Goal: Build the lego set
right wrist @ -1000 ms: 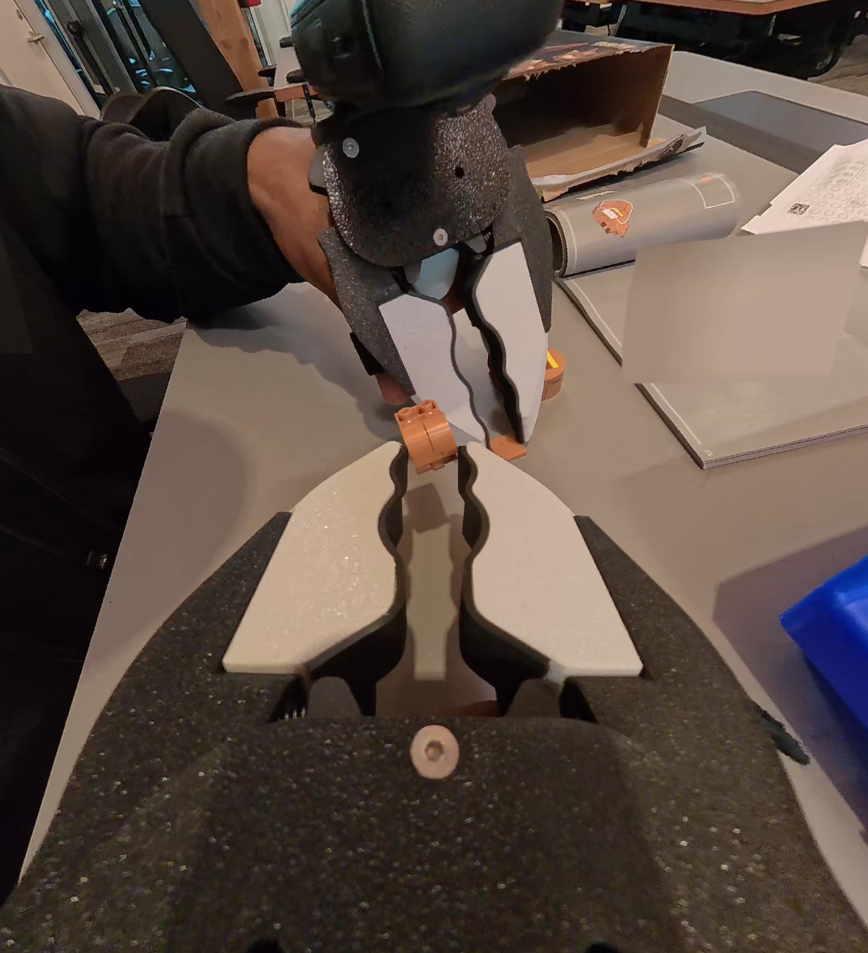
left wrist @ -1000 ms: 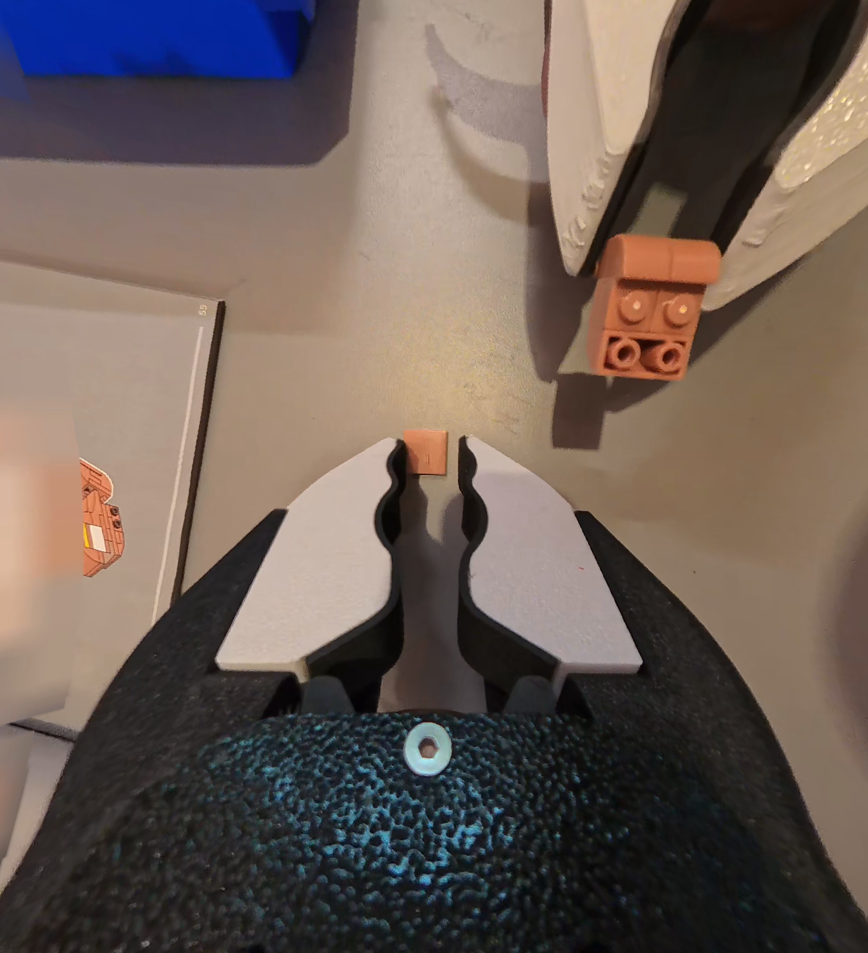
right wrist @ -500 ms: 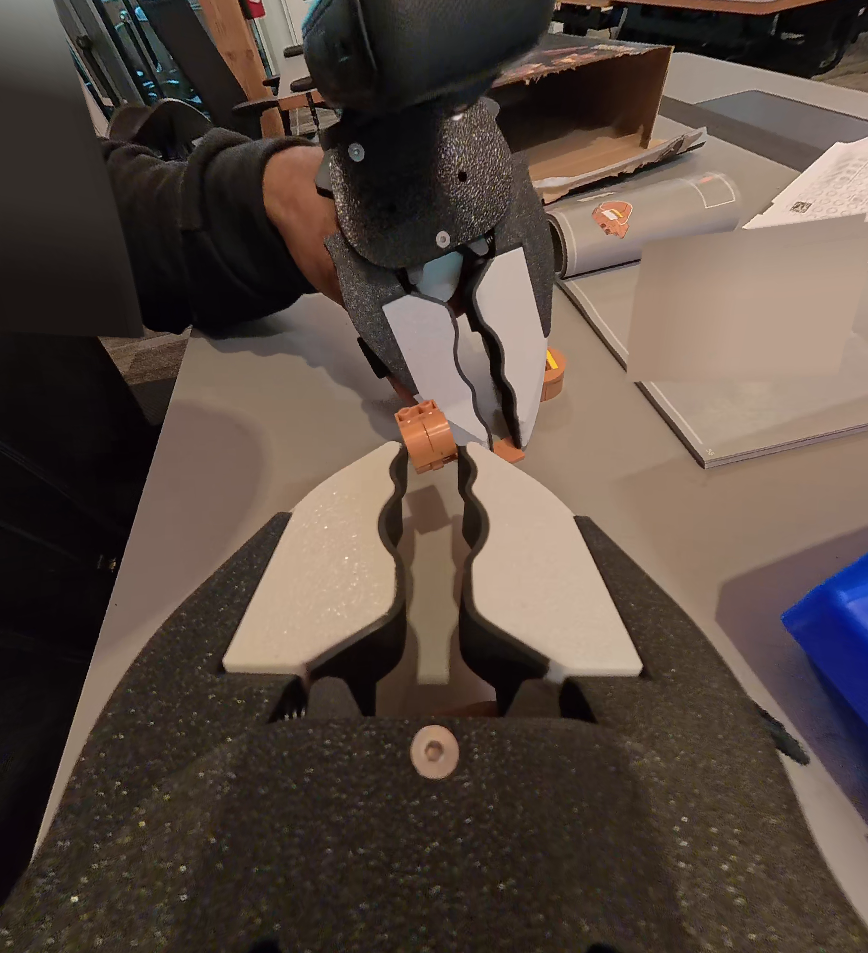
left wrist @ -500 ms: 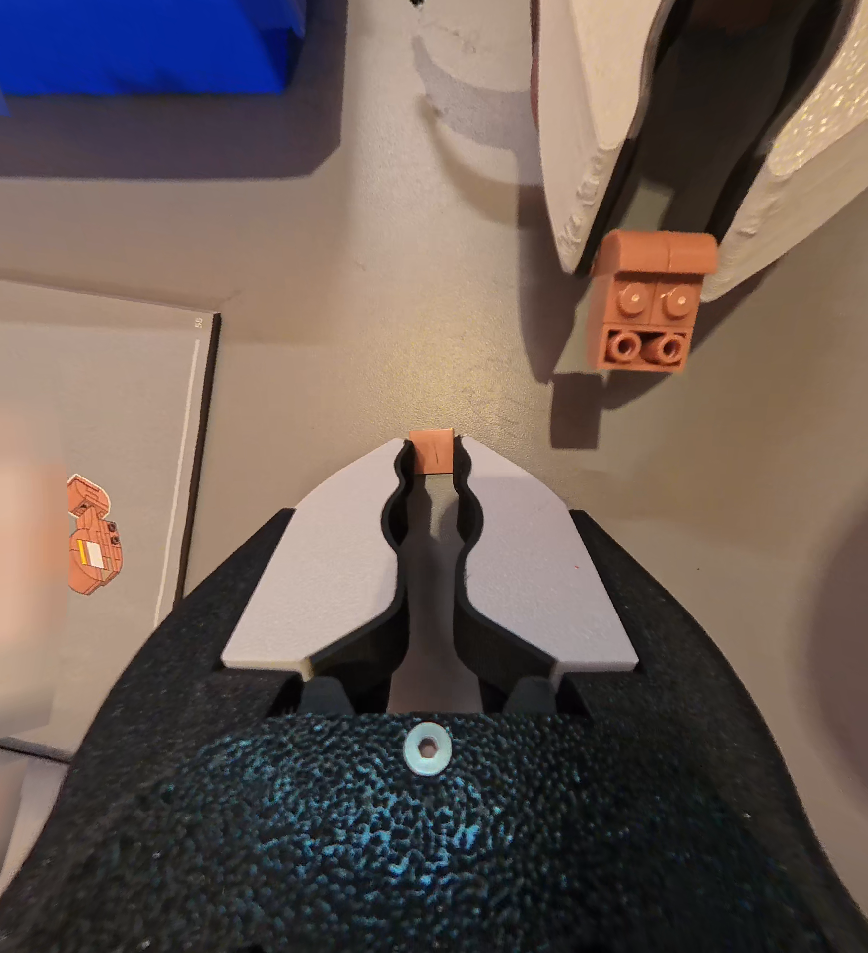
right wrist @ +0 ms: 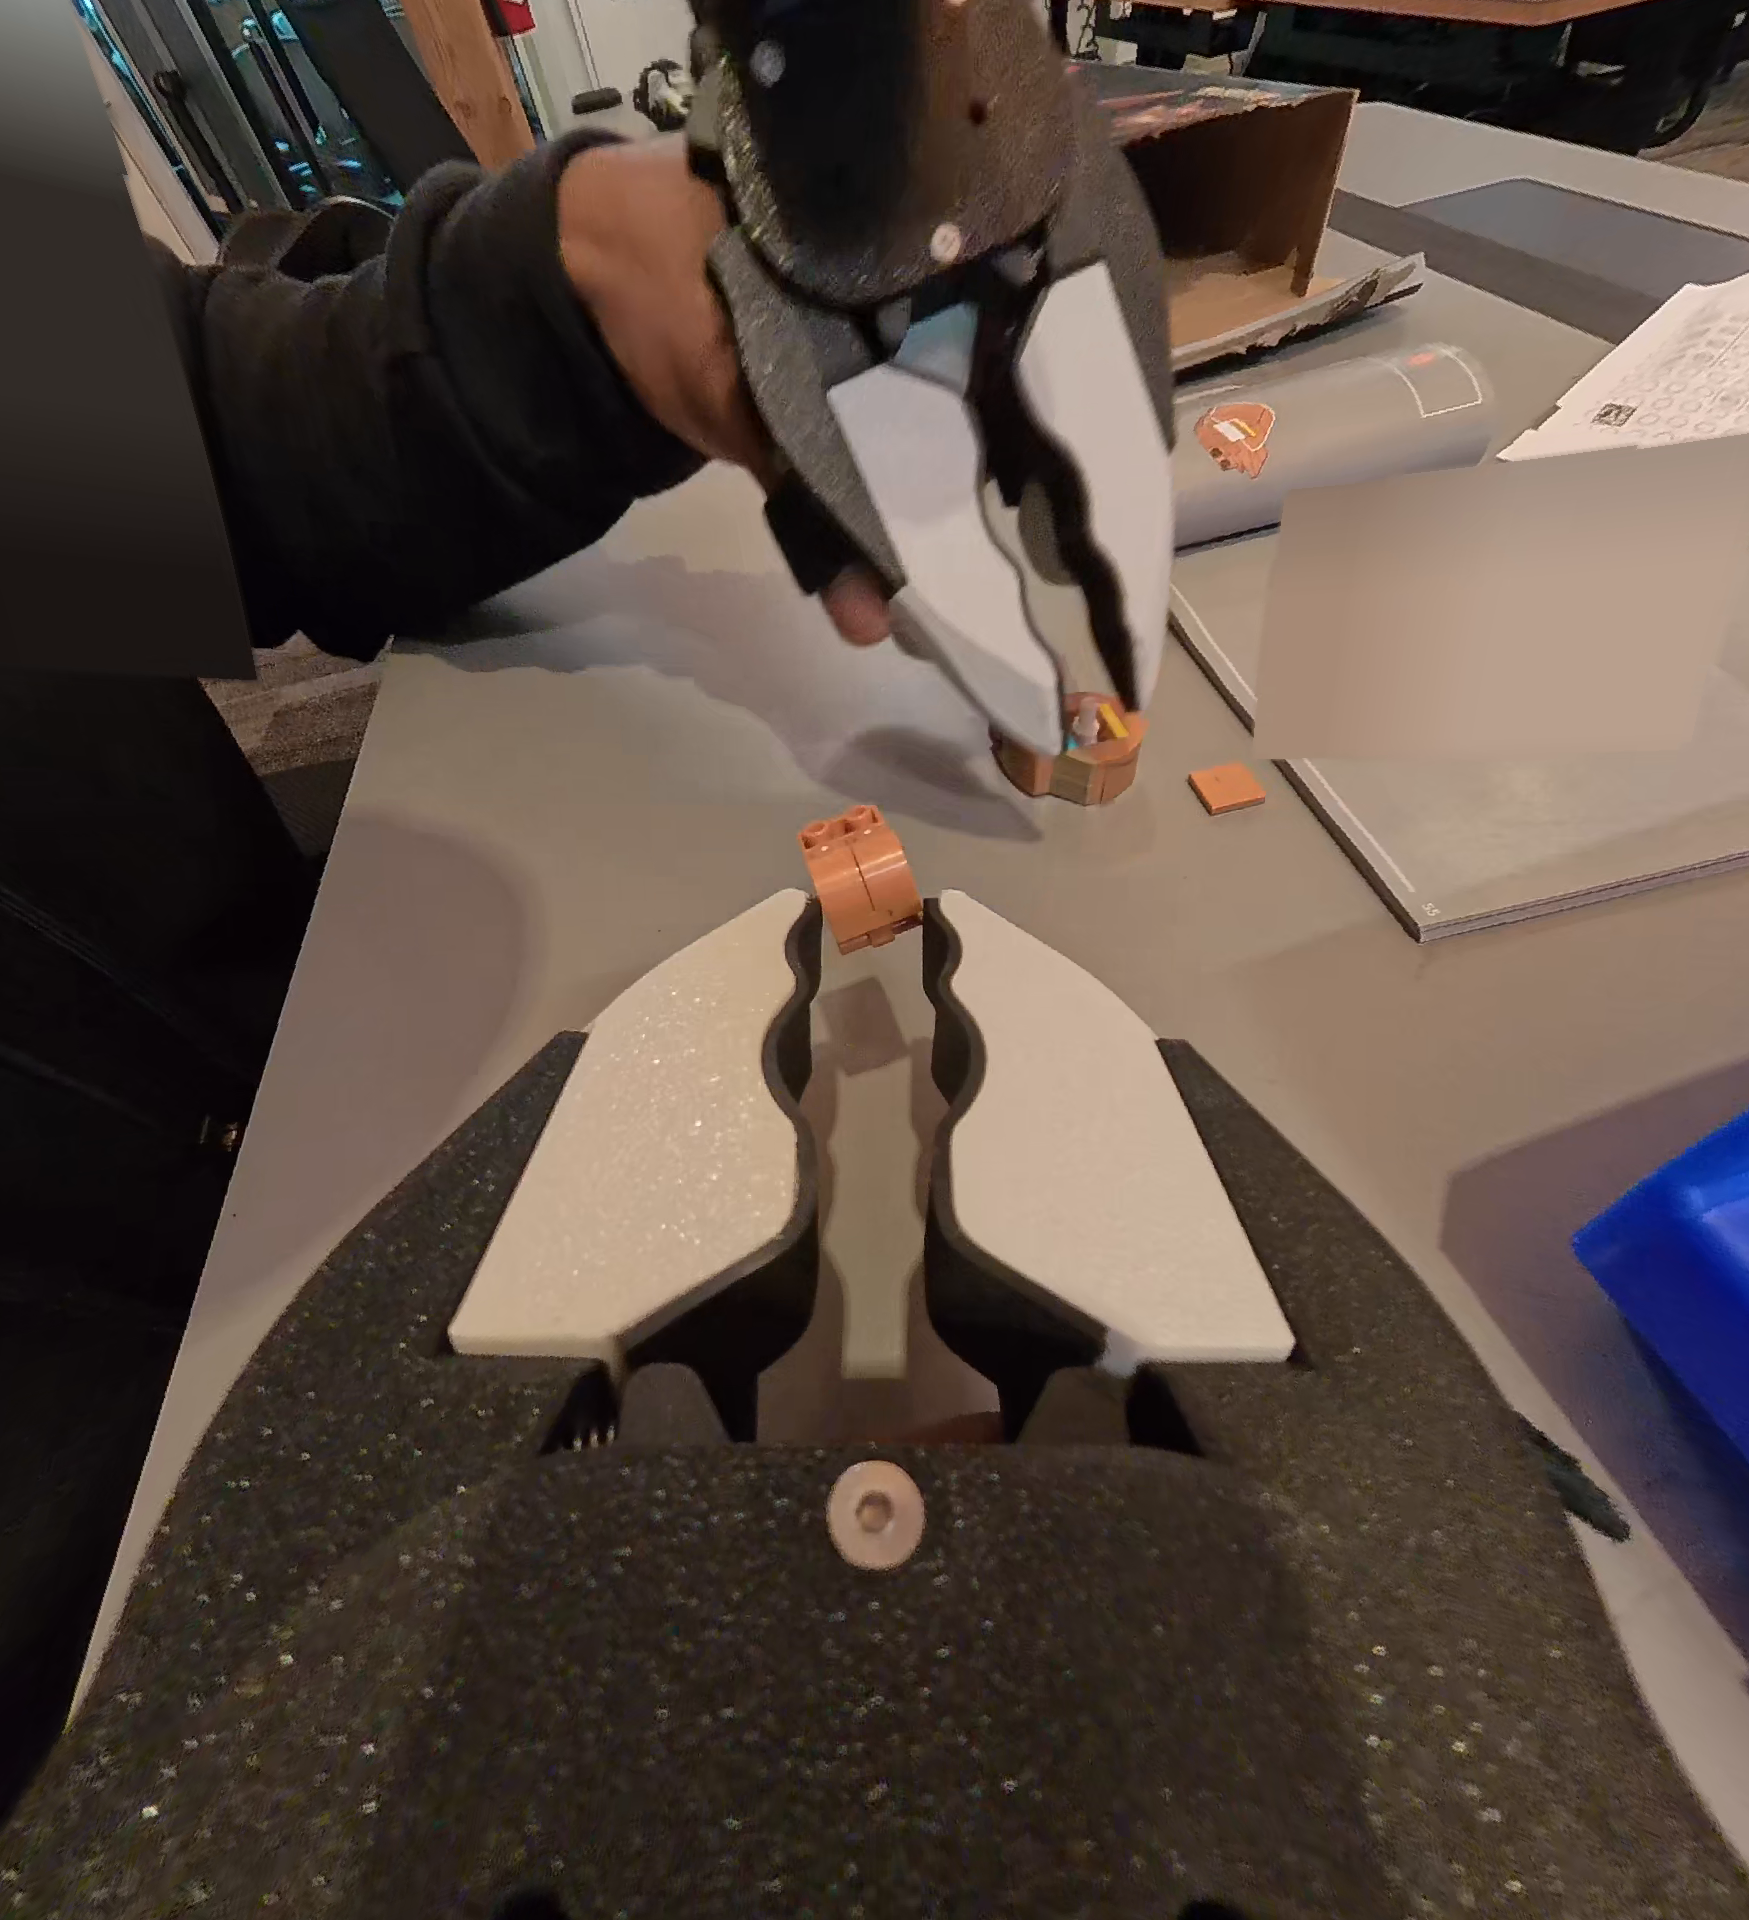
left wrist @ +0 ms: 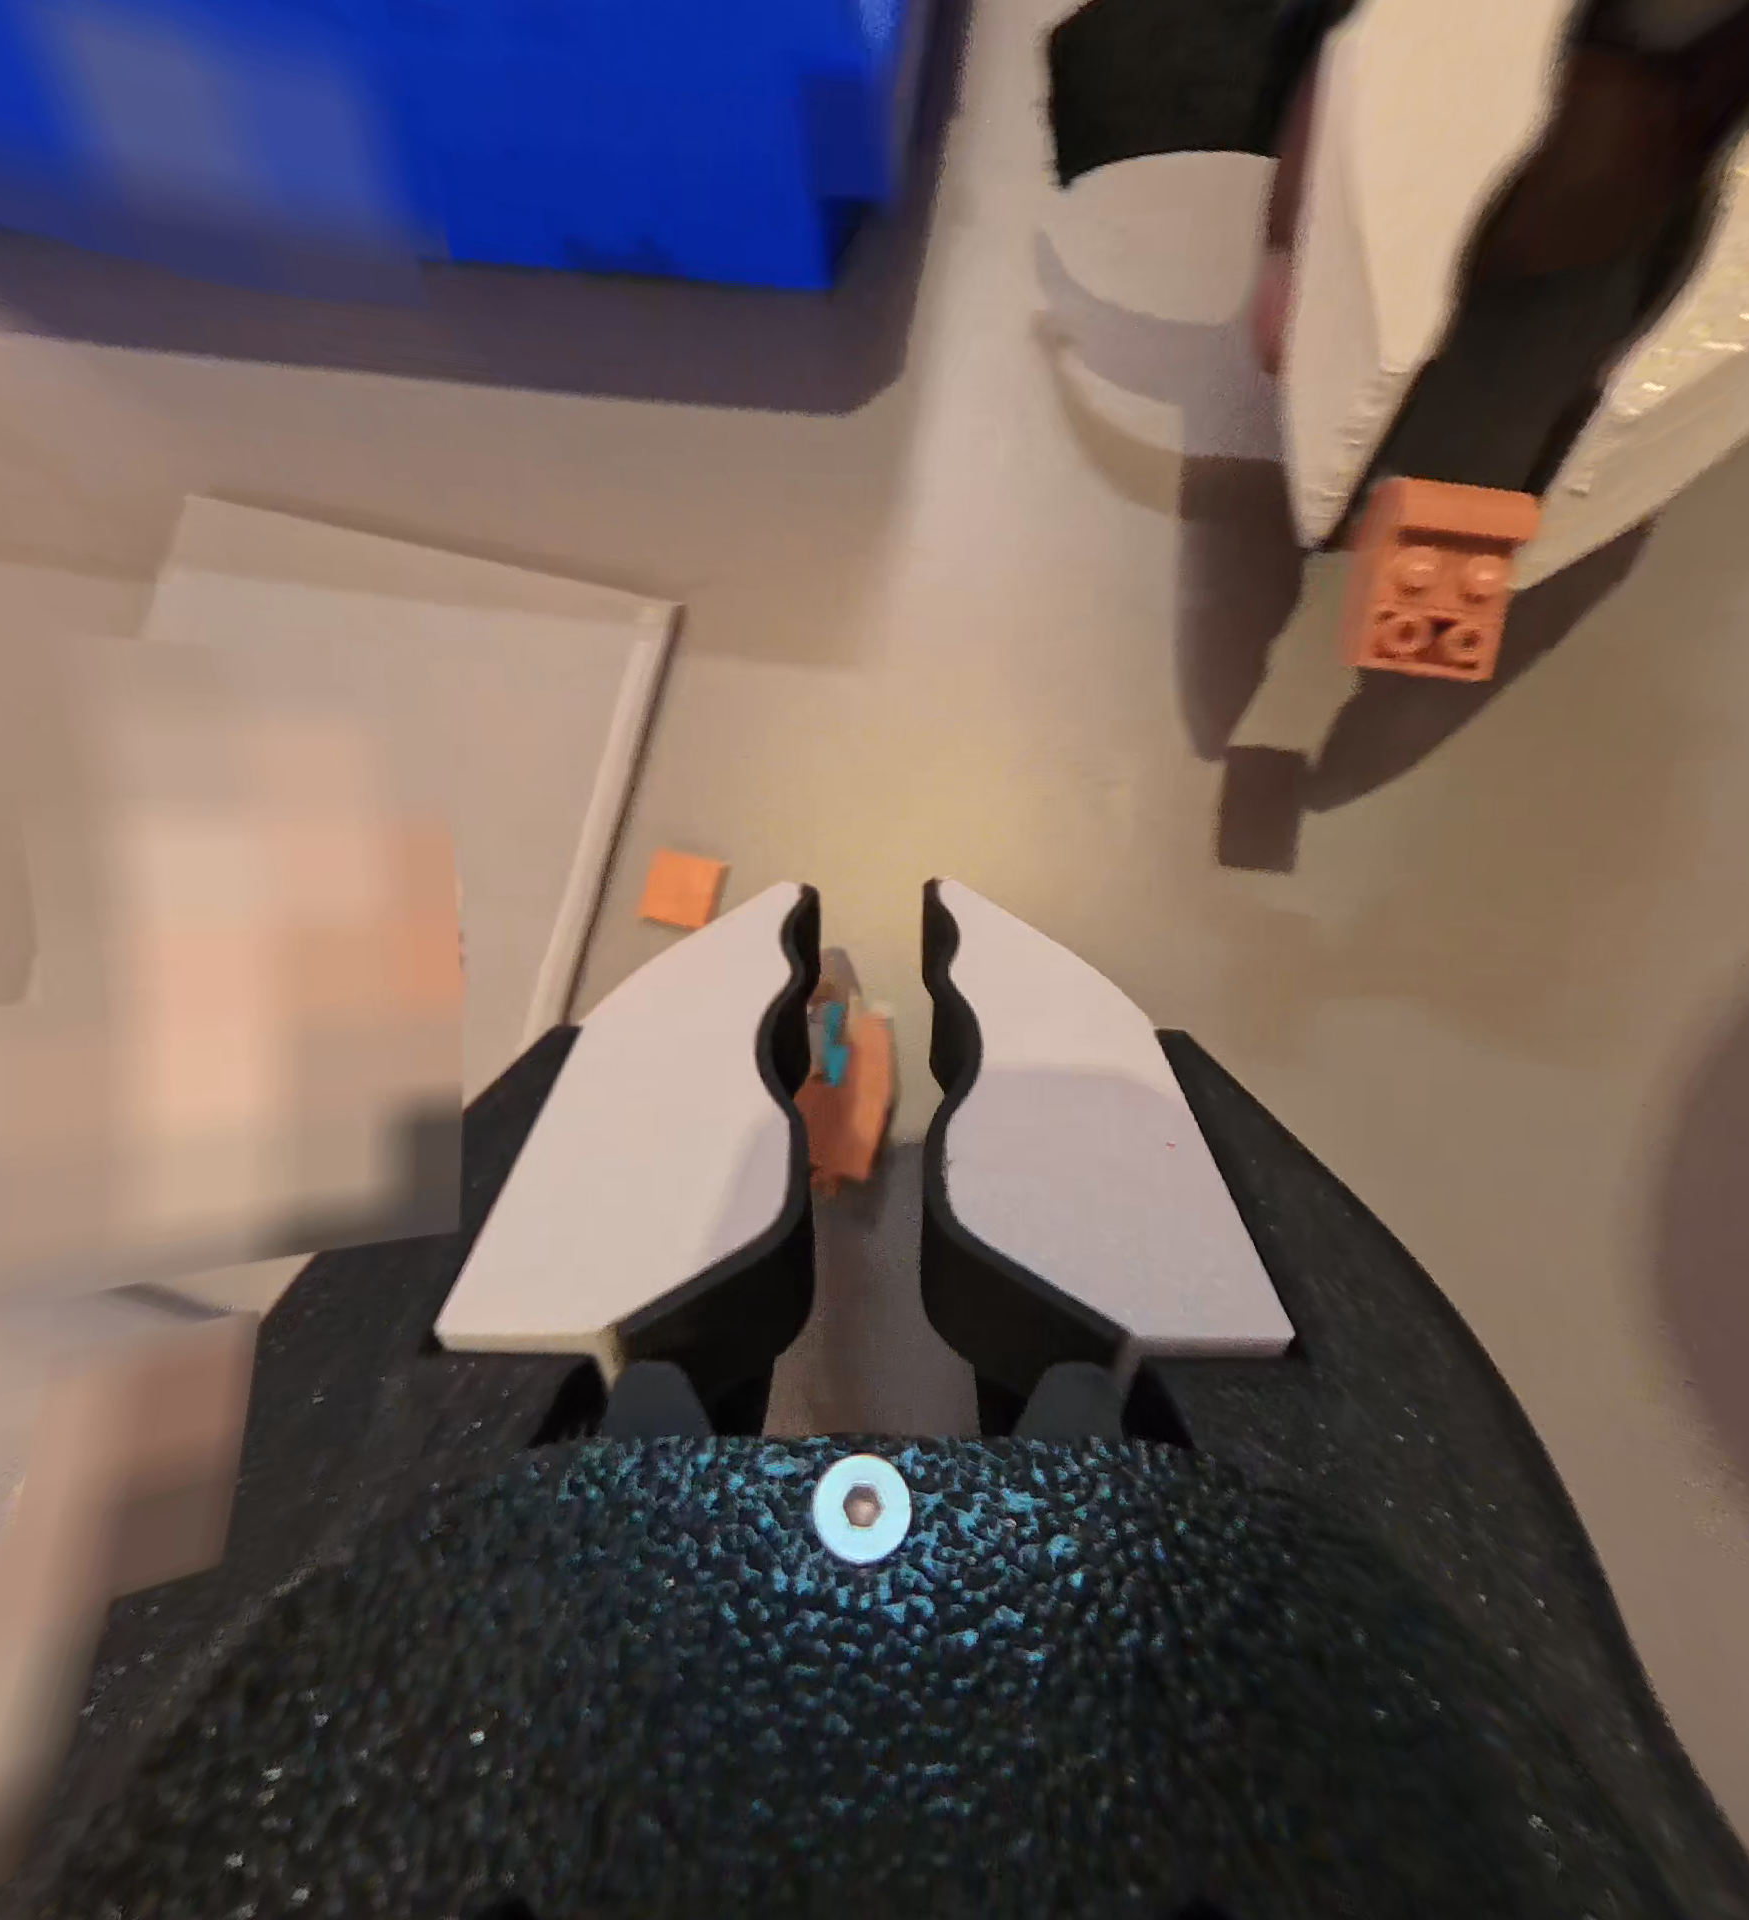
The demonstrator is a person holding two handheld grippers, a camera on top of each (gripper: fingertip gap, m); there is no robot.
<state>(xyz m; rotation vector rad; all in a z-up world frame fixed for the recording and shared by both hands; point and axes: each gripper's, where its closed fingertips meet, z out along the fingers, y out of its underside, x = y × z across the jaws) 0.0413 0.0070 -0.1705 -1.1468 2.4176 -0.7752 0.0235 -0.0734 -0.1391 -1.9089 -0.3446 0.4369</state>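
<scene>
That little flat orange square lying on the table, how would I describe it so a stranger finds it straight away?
Start at the open grey booklet lying on the grey table. Just off its near edge lies the thin flat orange square tile, alone on the bare surface. Unlike the chunky round brown brick model beside it, it is smooth, studless and a single plate.

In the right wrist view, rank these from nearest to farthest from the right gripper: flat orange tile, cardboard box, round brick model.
1. Round brick model, ahead, slightly right, under the left gripper.
2. Flat orange tile, just right of the model.
3. Cardboard box, far back on the table.
</scene>
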